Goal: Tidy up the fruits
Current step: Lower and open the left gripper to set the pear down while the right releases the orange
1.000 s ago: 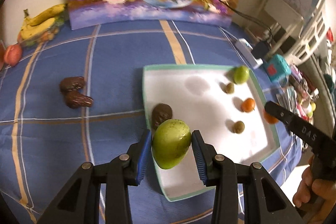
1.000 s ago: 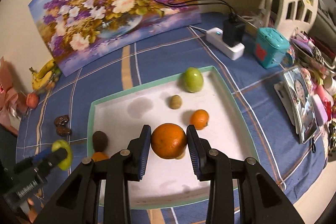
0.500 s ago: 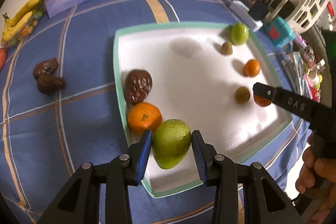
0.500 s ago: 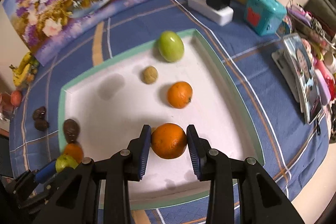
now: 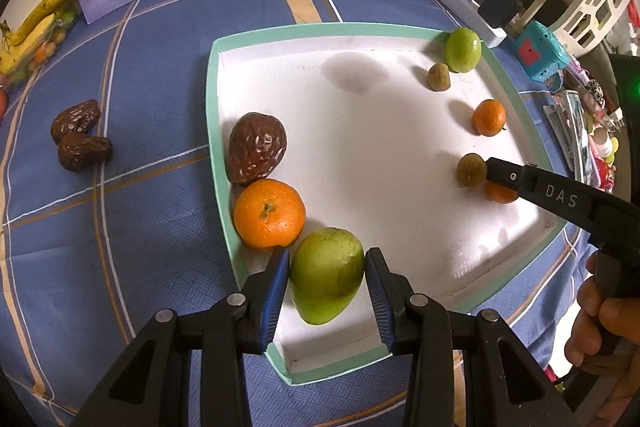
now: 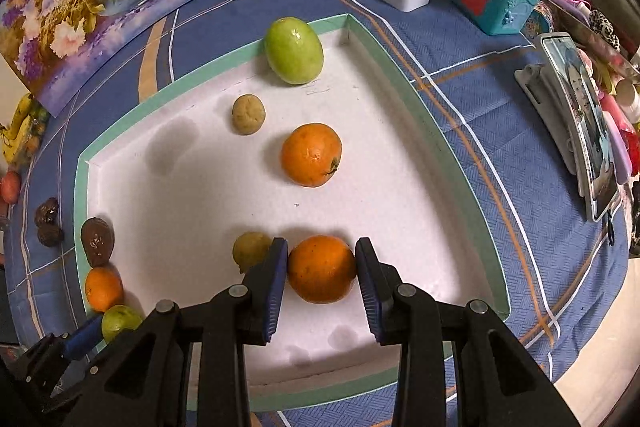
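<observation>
Left wrist view: we see the left gripper clamped on a green mango over the near left corner of the white tray, just beside an orange and a brown fruit lying along the tray's left wall. Right wrist view: we find the right gripper squeezing a second orange low over the tray floor (whether it touches the floor we cannot tell), with a small green-brown fruit just left of its finger. Farther back lie another orange, a tan ball and a green fruit. Two brown pieces sit on the blue cloth outside the tray.
</observation>
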A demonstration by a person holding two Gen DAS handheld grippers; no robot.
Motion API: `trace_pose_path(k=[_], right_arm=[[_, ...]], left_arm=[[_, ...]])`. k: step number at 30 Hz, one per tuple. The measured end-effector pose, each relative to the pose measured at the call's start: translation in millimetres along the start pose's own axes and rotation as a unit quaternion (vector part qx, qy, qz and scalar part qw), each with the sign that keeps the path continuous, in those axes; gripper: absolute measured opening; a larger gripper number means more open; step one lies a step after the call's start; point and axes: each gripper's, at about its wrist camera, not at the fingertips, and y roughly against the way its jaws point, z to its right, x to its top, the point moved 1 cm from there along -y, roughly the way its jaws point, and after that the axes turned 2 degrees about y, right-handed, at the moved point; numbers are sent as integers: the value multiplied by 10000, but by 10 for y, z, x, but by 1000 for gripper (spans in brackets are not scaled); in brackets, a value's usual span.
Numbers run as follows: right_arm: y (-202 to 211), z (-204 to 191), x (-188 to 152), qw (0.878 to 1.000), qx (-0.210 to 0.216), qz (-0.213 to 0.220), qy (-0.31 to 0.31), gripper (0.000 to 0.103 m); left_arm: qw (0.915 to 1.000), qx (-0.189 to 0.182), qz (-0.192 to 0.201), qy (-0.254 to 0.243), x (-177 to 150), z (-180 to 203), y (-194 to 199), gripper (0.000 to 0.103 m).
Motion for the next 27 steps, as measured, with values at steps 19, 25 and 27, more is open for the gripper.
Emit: trace_pose_path(k=[19,25,27], right_arm=[[123,8,50,9998,48,146,-86,37],[431,-47,106,9978,181,629,49,37],[488,-89,106,9971,207,716,116,37]], left_arm=[[9991,-187,381,0,46,-16,301,43],[9960,-232,782,364,130,-234,565,43],[9945,-200,865,552,157,-347,619,43]])
